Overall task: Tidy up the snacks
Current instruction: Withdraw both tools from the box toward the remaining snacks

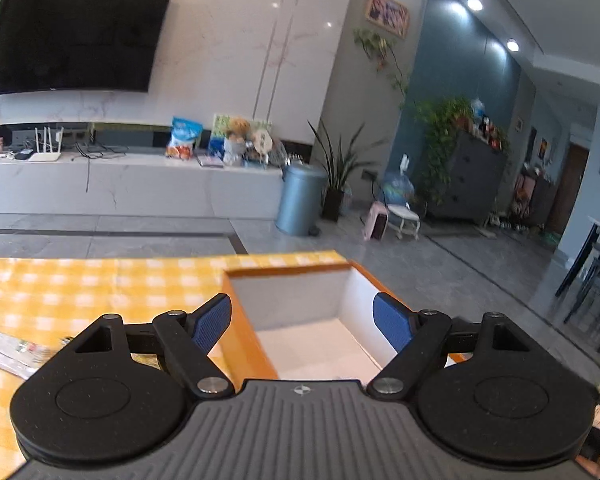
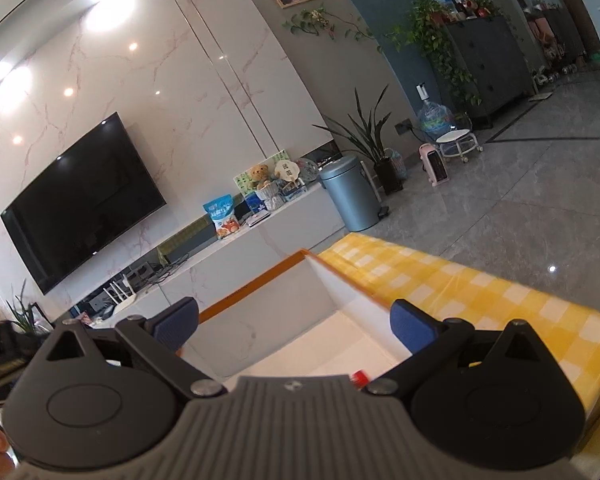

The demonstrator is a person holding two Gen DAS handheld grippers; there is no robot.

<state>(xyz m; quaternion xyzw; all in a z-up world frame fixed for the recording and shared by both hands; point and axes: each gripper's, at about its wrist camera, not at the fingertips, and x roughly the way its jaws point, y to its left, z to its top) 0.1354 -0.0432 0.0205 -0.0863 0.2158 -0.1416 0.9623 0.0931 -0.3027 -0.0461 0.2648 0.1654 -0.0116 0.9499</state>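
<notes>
On the yellow checked cloth [image 1: 100, 280] that covers the surface stands an orange box [image 1: 244, 340] with white inner walls, open at the top, near the cloth's far edge. Its white floor looks bare in the left wrist view; in the right wrist view a small red thing [image 2: 359, 378] peeks out at the near edge of the box, too hidden to name. To the left of the box, on the cloth, lies a flat pale snack packet [image 1: 8, 348], well apart from the box wall. The left tongs [image 1: 302, 322] hang above the box with their blue pads spread wide and nothing between them. The right tongs [image 2: 294, 326] hover over the same box [image 2: 340, 292], likewise spread wide and holding nothing. Beyond the surface are a grey tiled floor [image 1: 420, 264], a blue-grey bin [image 1: 300, 200] and a wall-mounted television [image 1: 76, 36].
</notes>
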